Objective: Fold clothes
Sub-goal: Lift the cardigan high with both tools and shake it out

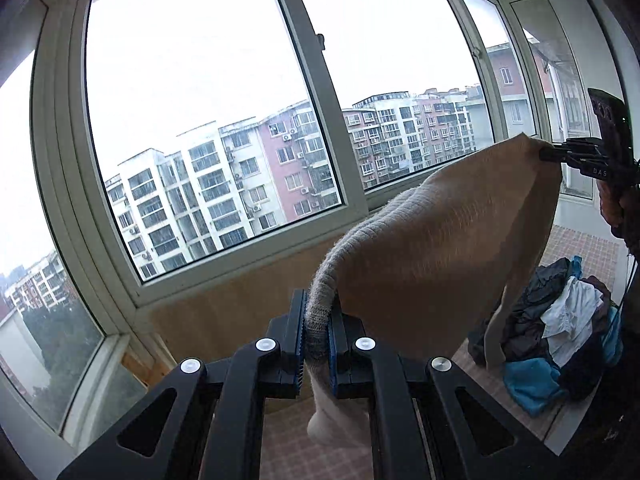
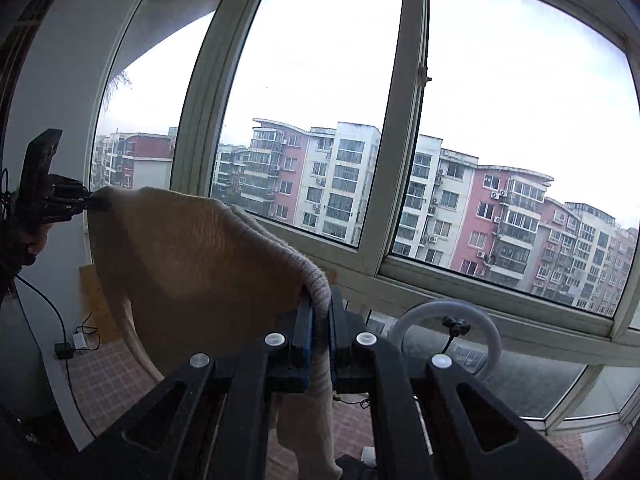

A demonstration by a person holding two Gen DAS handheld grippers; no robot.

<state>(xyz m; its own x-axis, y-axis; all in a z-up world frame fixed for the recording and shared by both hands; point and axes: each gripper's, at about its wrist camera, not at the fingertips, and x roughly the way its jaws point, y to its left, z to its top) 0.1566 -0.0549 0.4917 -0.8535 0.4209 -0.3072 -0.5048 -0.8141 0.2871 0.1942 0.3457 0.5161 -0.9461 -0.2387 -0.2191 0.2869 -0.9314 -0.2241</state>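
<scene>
The left tool [image 1: 318, 332] and right tool [image 2: 320, 330] are each clamped on the ribbed edge of a beige sweater [image 1: 440, 248], hanging stretched between them in mid-air. Uneven pulling could slip the knit from either grip.

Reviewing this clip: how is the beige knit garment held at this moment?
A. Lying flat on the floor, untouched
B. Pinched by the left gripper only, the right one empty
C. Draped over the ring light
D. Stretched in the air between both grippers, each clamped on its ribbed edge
D: the left gripper and the right gripper each pinch the ribbed edge of the beige knit garment, which hangs spread in the air between them.
</scene>
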